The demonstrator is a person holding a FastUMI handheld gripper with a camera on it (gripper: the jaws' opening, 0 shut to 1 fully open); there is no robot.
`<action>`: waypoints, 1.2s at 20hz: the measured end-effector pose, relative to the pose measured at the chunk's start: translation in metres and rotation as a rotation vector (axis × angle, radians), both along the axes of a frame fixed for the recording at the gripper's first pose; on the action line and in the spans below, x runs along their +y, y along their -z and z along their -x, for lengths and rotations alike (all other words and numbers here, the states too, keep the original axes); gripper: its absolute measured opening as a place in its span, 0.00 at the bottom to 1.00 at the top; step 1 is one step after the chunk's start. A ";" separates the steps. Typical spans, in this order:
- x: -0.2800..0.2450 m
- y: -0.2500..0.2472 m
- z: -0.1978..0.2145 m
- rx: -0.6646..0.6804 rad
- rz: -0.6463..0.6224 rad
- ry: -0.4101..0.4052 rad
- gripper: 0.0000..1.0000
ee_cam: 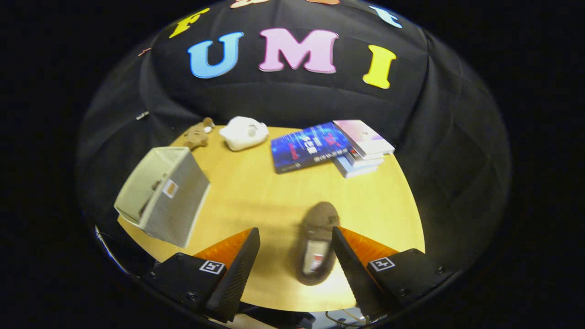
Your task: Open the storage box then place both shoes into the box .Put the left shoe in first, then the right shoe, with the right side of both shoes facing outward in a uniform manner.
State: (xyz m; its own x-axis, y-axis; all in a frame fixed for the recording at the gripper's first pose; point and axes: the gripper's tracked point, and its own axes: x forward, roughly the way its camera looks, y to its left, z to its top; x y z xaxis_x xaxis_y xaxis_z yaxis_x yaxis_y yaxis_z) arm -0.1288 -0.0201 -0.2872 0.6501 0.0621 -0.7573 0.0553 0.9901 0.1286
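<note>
On the table (256,192), a shoe (316,244) lies between the spread gripper (296,235) fingers

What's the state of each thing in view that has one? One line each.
gripper: open, fingers spread wide, pressing on nothing.
shoe: lying on the table between the fingers, close beside the right finger; blurred, cannot tell whether it touches.
storage box: tilted on the table's left edge, beyond the left finger; one shoe seems to be inside.
books: closed, stacked at the far side.
</note>
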 end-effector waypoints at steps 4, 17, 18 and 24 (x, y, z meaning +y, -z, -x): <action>-0.038 0.065 0.010 0.094 0.027 0.024 0.98; -0.030 0.167 -0.039 0.186 0.029 0.013 0.48; -0.033 0.166 -0.041 0.178 0.049 0.020 0.39; -0.045 0.153 -0.033 0.179 0.061 0.098 0.06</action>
State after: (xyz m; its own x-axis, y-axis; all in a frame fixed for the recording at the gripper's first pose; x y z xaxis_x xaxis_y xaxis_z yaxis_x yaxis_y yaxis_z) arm -0.0961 -0.0652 -0.4403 0.5052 -0.0438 -0.8619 0.1680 0.9846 0.0484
